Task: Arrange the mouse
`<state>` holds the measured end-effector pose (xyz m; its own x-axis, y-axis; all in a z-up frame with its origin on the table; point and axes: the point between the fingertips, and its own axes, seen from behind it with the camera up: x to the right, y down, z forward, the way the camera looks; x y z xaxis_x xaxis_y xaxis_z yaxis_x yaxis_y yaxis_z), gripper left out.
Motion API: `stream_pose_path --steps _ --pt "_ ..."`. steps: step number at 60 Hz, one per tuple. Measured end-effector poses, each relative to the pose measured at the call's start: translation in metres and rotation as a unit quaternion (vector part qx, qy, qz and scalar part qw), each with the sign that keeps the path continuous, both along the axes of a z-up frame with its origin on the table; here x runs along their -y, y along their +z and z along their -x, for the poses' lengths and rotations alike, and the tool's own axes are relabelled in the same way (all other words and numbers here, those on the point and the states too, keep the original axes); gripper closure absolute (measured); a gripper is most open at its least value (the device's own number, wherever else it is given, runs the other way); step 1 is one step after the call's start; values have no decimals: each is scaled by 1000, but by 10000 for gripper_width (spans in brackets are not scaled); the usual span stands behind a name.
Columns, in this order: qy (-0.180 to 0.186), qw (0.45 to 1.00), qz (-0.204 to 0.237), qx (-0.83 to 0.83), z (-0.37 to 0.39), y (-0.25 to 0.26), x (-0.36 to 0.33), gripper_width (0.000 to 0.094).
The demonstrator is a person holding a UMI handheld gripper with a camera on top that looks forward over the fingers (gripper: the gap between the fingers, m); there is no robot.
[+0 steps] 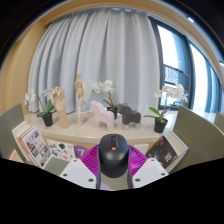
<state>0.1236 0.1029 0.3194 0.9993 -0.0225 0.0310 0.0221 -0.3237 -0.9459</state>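
Mouse (113, 152): dark body with an orange scroll wheel, seen between the two fingers of the hand-held gripper (113, 166). The purple pads (91, 158) are seen close against its left and right flanks; the mouse appears to be clamped by both fingers and carried above the tabletop (80, 132), not resting on it. Contact at the far side is judged, not plainly seen.

Handling, as judged: a light, rigid plastic shell is expected, with no give under the fingers. The curved, smooth sides are likely to be slippery, so slip forward or downward is to be guarded against. The hold is best taken across the waist, at the narrowest part of the flanks, below the buttons; the wheel and buttons are better left unpressed. Moderate grip should be enough; damage is unlikely unless it is dropped.

Surroundings: beyond the fingers, potted white orchids (104, 97) are noted along the back of the tabletop, with a white animal figure (102, 111) and a pale carved figure (58, 101) among them. Booklets (35, 145) lie to the left, another printed item (165, 150) to the right. Curtains (105, 45) and a window (178, 60) are seen behind.
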Motion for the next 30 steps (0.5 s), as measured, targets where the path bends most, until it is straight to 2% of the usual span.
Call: stream_pose_path --steps 6,11,22,30 --pt "18 1000 22 12 49 -34 -4 578" --pt "25 997 76 2 79 -103 -5 580" --pt "17 978 205 -24 99 -265 18 579" --pt "11 966 257 -15 95 -327 35 570"
